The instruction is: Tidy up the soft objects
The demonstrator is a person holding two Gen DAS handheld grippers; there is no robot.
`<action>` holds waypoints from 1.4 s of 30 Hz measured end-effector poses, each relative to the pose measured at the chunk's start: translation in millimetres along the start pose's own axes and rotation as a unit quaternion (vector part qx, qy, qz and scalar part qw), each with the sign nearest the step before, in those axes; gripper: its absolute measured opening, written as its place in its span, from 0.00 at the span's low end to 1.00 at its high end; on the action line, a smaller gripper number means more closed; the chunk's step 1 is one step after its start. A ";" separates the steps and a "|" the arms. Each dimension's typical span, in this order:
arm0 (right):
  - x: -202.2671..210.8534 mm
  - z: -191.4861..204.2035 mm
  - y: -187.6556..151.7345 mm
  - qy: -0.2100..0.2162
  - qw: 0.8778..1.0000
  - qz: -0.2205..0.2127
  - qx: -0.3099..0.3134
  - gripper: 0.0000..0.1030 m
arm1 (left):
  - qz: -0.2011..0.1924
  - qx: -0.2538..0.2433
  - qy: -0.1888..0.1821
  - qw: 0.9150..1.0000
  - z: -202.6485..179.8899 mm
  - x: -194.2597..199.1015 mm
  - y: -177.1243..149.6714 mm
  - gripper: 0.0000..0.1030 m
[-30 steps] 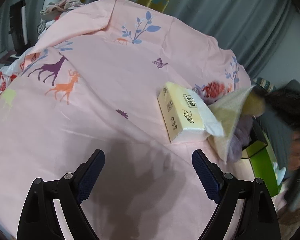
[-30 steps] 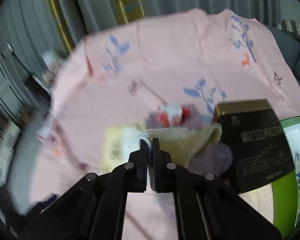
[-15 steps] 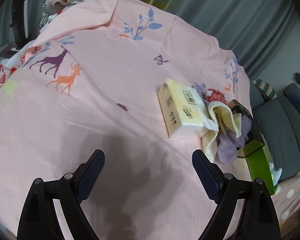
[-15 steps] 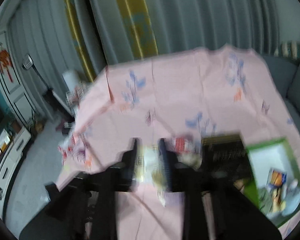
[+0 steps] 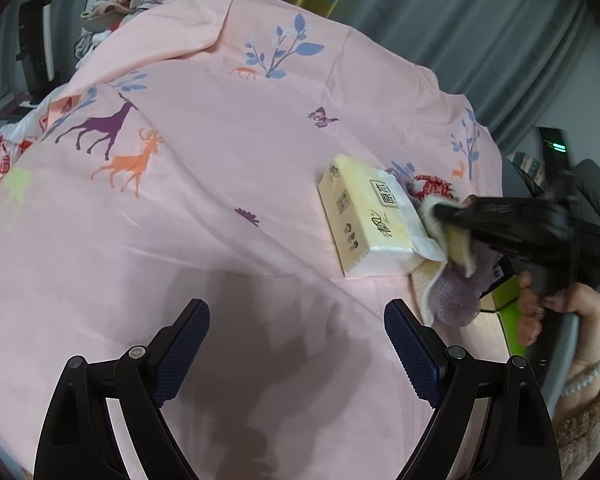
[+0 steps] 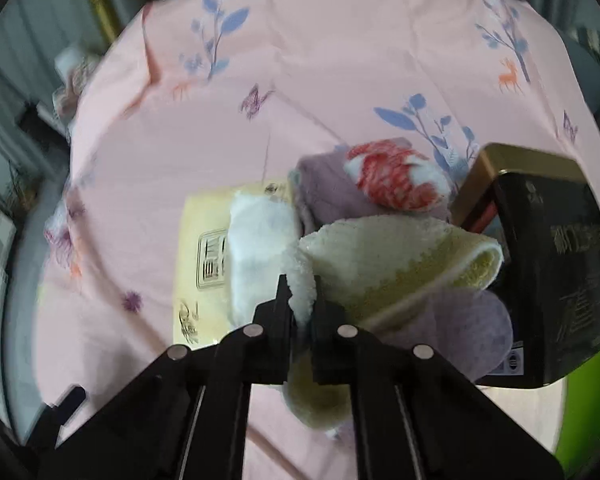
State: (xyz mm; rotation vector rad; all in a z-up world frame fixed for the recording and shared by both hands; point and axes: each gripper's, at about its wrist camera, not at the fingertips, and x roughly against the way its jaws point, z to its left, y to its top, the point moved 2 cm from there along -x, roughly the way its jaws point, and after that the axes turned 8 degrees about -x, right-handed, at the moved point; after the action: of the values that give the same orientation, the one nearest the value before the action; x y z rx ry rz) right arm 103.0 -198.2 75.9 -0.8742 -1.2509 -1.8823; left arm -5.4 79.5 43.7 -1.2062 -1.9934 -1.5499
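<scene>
A cream-yellow towel (image 6: 400,264) lies crumpled beside a yellow tissue pack (image 6: 204,264) on the pink sheet. My right gripper (image 6: 300,292) is shut on a fold of the towel; it also shows in the left wrist view (image 5: 440,212), with the towel (image 5: 456,244) at its tip. A purple cloth (image 6: 468,332) lies under the towel. A mauve cloth (image 6: 328,196) with a red-and-white soft item (image 6: 396,180) sits behind. My left gripper (image 5: 296,344) is open and empty over the sheet, well short of the tissue pack (image 5: 368,220).
A dark box with a gold rim (image 6: 552,264) stands right of the cloths, with a green tray edge (image 6: 588,420) beside it. Curtains hang behind the bed. A pile of clothes (image 5: 120,8) lies at the far left corner.
My right gripper swung away, opened and let go of the towel, then came back down and closed on a fold of it. My left gripper stayed in place.
</scene>
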 end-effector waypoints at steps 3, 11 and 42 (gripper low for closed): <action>50.2 -7.0 11.9 0.055 0.996 -0.062 -0.024 0.06 | -0.002 -0.001 -0.003 1.000 -1.5 1.0 0.0 0.87; 188.3 2.8 26.6 0.124 0.976 -0.179 -0.013 0.06 | -0.005 -0.002 -0.004 1.000 -4.9 5.1 -1.8 0.87; 240.4 64.1 -57.3 0.249 0.956 -0.121 0.093 0.07 | -0.007 -0.012 -0.031 0.999 -18.9 51.0 -46.9 0.87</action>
State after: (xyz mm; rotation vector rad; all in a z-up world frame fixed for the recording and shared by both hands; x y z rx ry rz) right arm -61.4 -166.0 268.6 -0.1294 -1.2216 -1.9659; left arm -75.9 81.1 57.0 -1.2659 -2.0313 -1.5655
